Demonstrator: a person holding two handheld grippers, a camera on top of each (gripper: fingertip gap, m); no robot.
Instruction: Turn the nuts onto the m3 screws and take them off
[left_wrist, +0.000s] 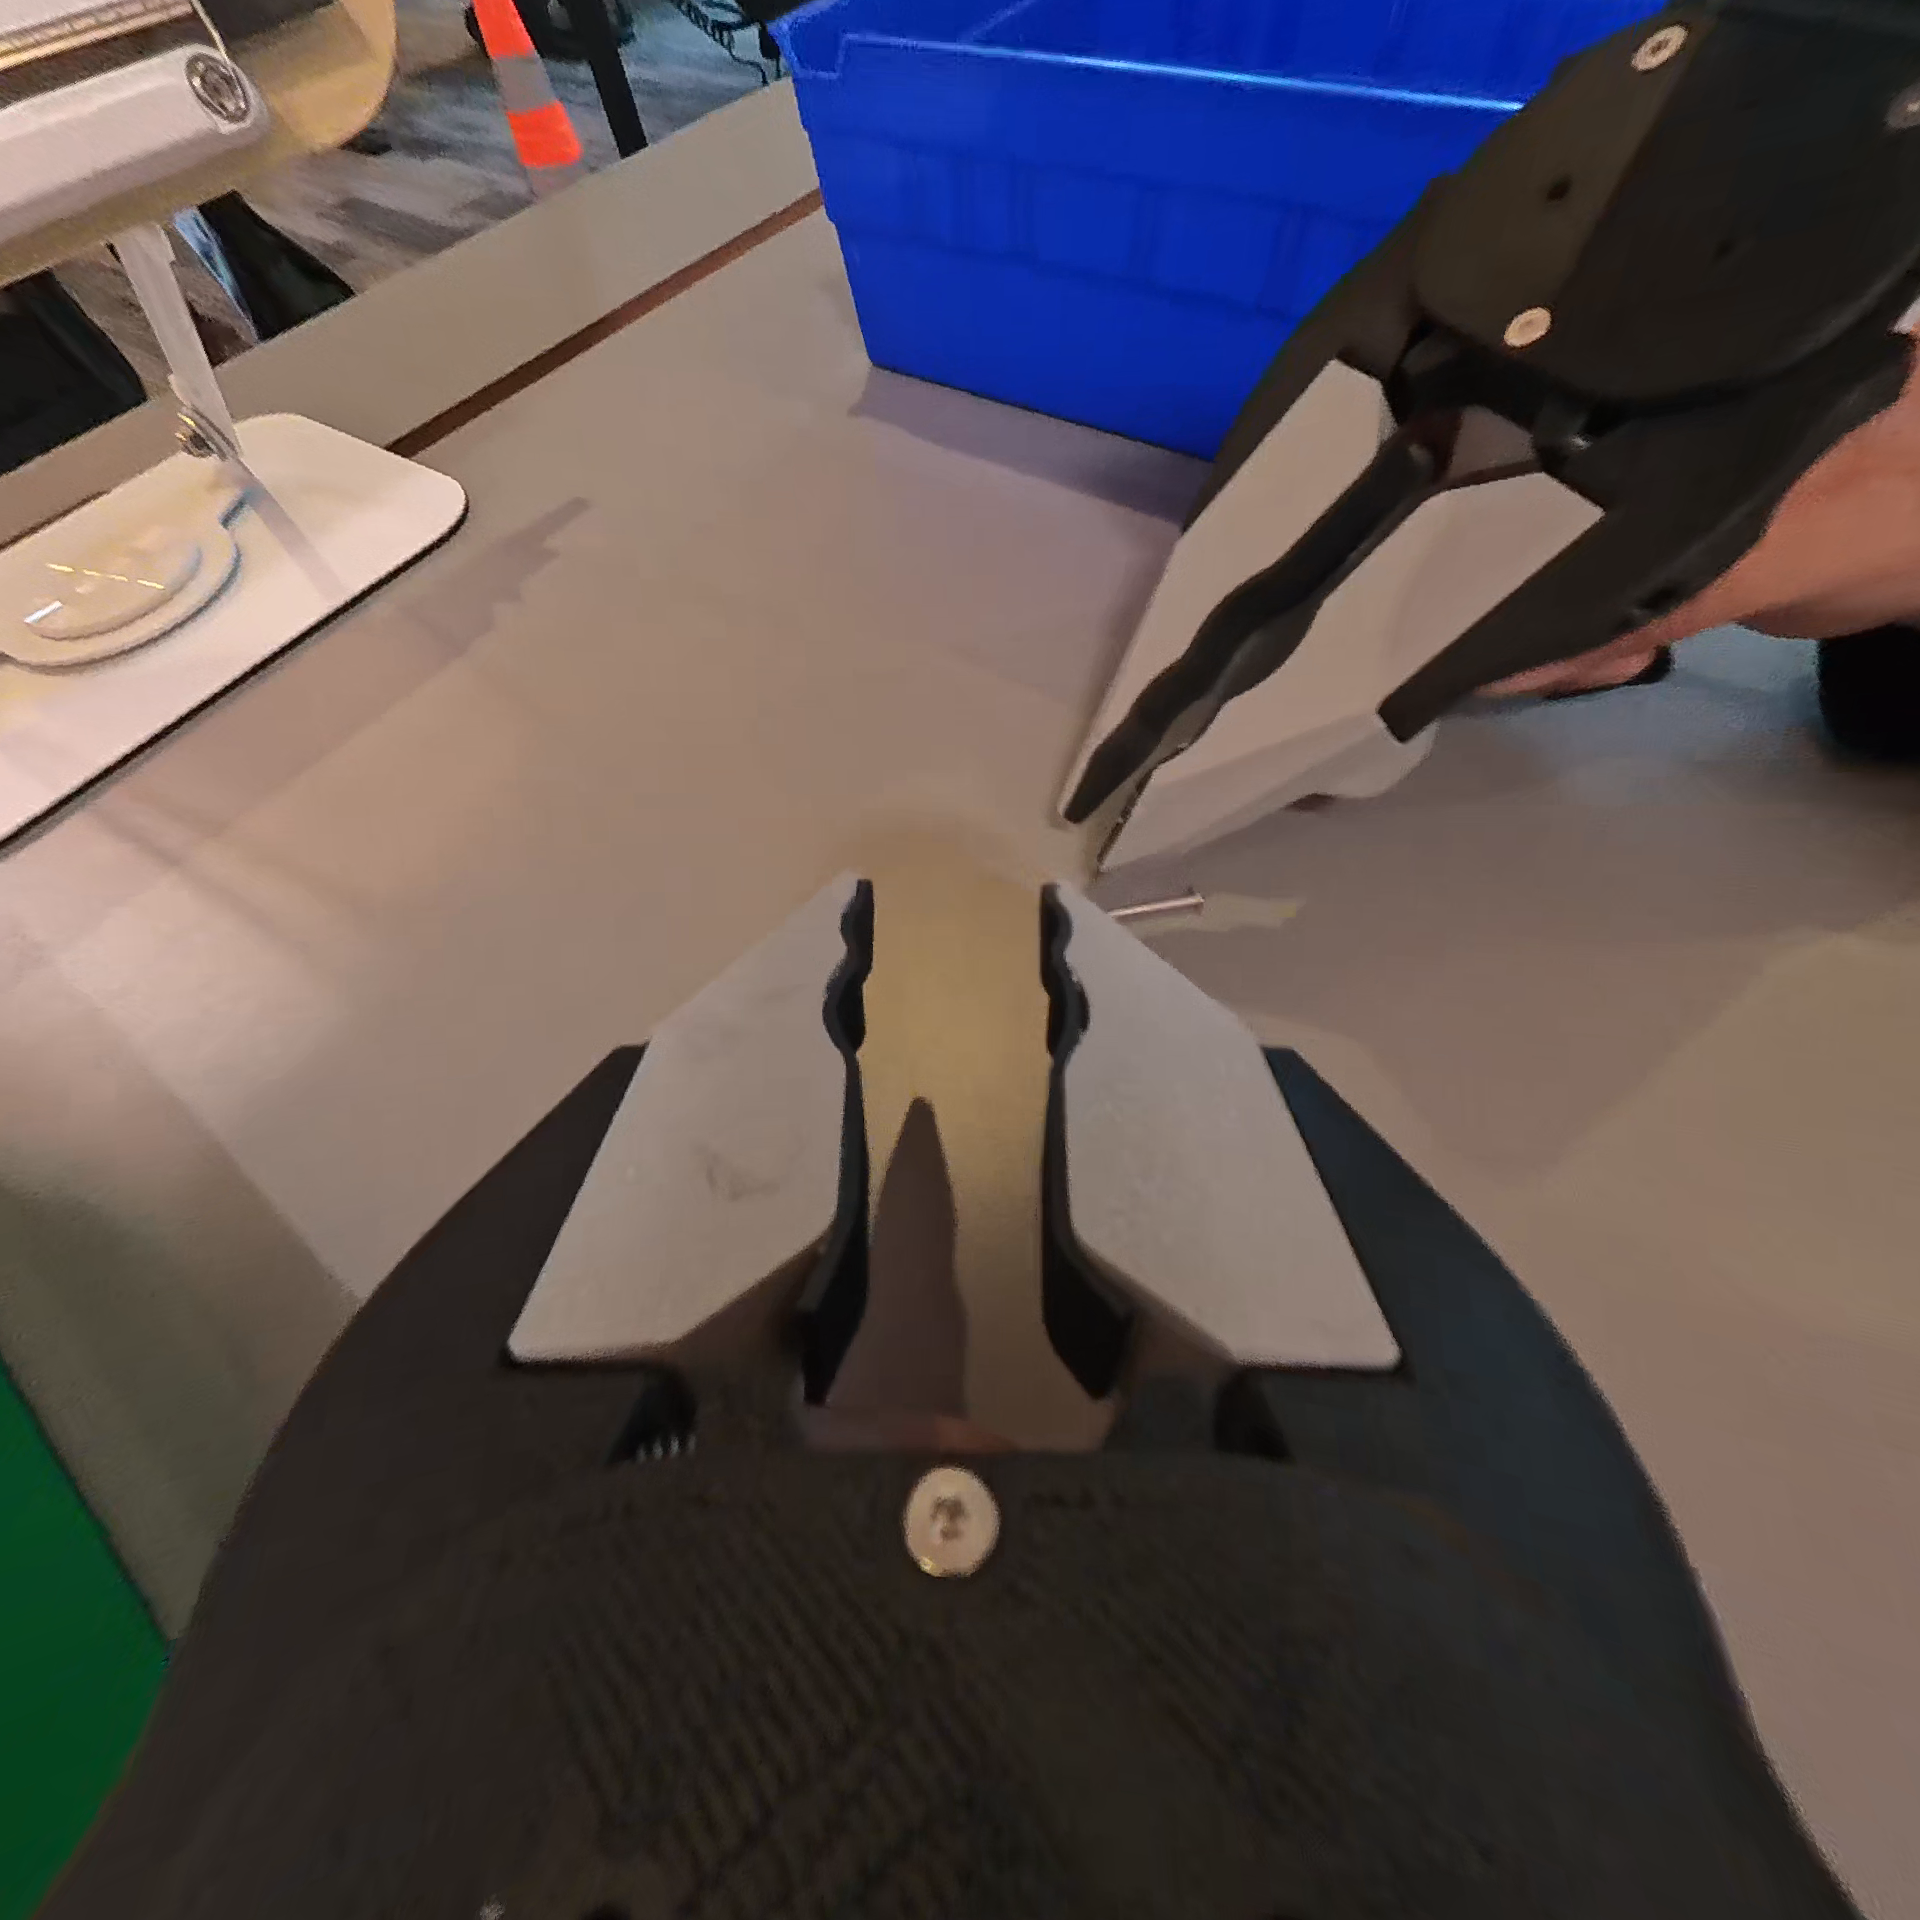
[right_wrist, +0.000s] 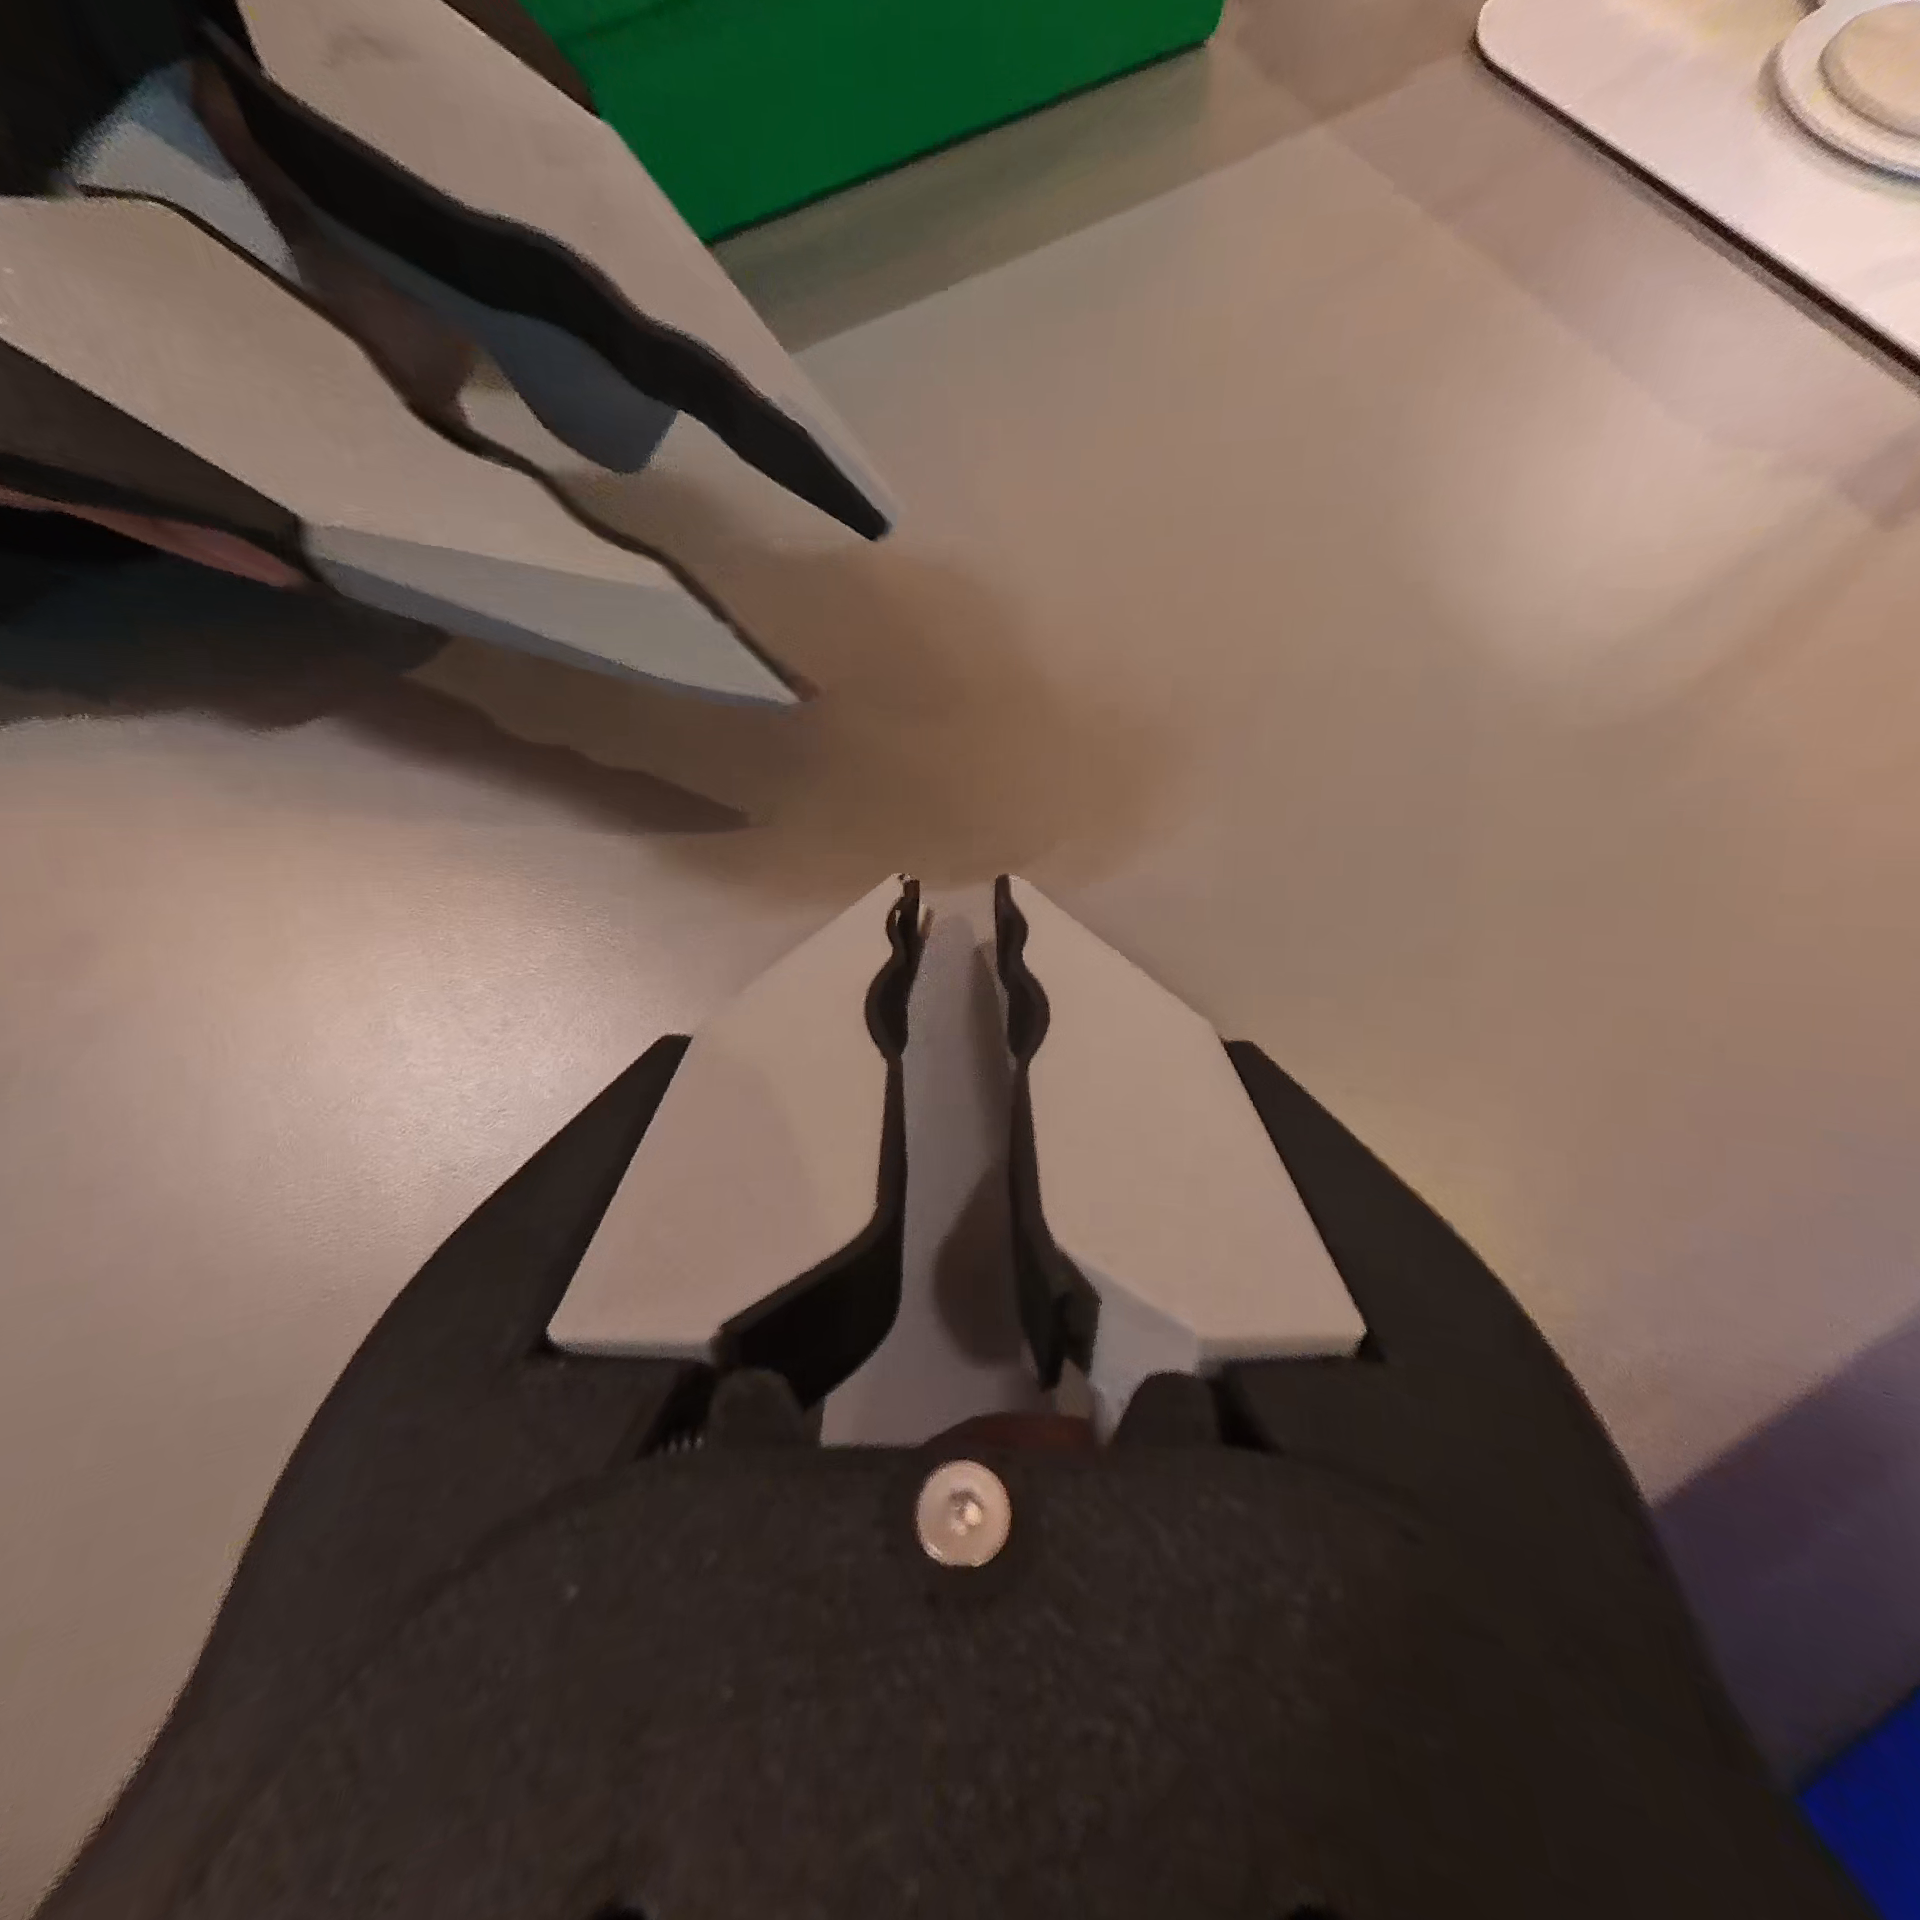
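A small metal screw (left_wrist: 1158, 906) lies on the grey table (left_wrist: 623, 727), just right of my left gripper's tips. My left gripper (left_wrist: 956, 904) is open and empty, with only table between its fingers. It also shows in the right wrist view (right_wrist: 831, 608), at upper left with its jaws apart. My right gripper (right_wrist: 956, 888) is open by a narrow gap, tips low over the table. A tiny dark speck sits at its left fingertip (right_wrist: 910, 885); I cannot tell what it is. In the left wrist view the right gripper (left_wrist: 1091, 810) points down next to the screw. No nut is clearly visible.
A blue bin (left_wrist: 1091, 208) stands at the back of the table behind the right gripper. A green box (right_wrist: 831, 104) is behind the left gripper. A white pad with a round disc (left_wrist: 208, 582) lies to the left. A person's hand (left_wrist: 1818, 561) holds the right gripper. Spacing between my two grippers at the tips: around 5 cm.
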